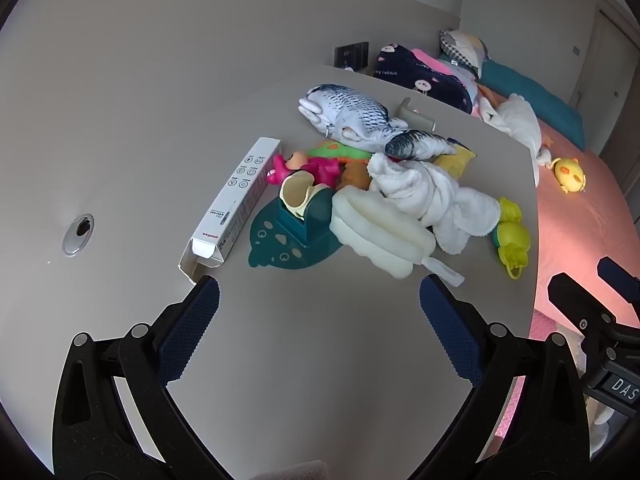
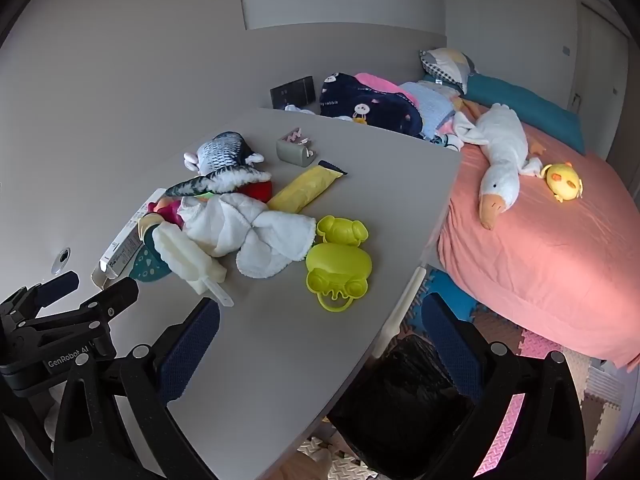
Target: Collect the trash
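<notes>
A pile of objects lies on the grey table (image 1: 312, 340). A white opened carton box (image 1: 236, 200) lies at its left, also in the right wrist view (image 2: 124, 246). A yellow wrapper (image 2: 304, 190) lies behind the pile. A white cloth (image 1: 432, 196), a plush fish (image 1: 352, 116), a cream ice-lolly toy (image 1: 380, 236) and yellow-green moulds (image 2: 336, 264) are there too. My left gripper (image 1: 320, 300) is open and empty, hovering just short of the pile. My right gripper (image 2: 320, 320) is open and empty over the table's right edge, above a black bin bag (image 2: 404, 392).
A small grey case (image 2: 296, 152) sits at the back of the table. A bed with a pink sheet (image 2: 540, 260), a plush goose (image 2: 500, 160) and a yellow toy (image 2: 564, 182) stands to the right. Foam floor mats (image 2: 560, 360) lie below. A cable hole (image 1: 78, 234) is at the table's left.
</notes>
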Available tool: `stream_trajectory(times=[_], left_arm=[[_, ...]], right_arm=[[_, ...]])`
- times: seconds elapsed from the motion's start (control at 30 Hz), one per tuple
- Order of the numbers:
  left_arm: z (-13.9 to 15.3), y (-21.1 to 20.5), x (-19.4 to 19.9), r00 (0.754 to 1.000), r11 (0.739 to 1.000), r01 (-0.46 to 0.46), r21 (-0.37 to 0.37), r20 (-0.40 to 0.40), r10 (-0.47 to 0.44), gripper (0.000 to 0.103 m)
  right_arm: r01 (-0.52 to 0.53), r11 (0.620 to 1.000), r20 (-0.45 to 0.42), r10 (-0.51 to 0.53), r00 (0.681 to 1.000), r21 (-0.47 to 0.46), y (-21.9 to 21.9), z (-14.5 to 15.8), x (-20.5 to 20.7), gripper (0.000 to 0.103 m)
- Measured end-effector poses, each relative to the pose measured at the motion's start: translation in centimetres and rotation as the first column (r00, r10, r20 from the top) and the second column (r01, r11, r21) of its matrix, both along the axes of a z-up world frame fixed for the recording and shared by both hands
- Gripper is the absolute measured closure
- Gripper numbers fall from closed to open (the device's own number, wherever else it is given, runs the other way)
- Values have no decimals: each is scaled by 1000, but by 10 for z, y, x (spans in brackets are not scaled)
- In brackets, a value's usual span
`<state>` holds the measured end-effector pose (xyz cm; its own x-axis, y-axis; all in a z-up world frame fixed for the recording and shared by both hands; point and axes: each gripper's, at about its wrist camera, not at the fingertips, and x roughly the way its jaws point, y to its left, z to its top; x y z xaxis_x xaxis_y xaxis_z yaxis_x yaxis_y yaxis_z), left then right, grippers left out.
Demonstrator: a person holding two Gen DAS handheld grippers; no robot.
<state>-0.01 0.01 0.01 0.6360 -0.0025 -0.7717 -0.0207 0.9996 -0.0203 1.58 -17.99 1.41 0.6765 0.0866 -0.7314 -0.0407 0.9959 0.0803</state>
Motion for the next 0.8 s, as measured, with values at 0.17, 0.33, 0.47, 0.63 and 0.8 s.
stream_trajectory(times=[0.17,0.33,0.47,0.63,0.8], left_arm=[[0,0,0,1000,1000,2,0,-1,-2,6],[0,1,0,1000,1000,0,-3,-1,0,6],[1,1,0,1000,1000,0,-1,-2,0,6],[4,-2,-3,1000,1000,4,1,1,-4,6],[5,-3,-4,1000,1000,3,1,1,-3,6]], right_arm=[[-2,1000,2,2,1000,8,0,0,-1,3],[-5,1000,4,5,1000,6,1,0,-1,3],[-4,1000,5,4,1000,4,0,0,-3,3],[-4,1000,6,4,1000,5,1,-1,-4,3],[-8,1000,2,8,1000,12,2,1,-3,3]])
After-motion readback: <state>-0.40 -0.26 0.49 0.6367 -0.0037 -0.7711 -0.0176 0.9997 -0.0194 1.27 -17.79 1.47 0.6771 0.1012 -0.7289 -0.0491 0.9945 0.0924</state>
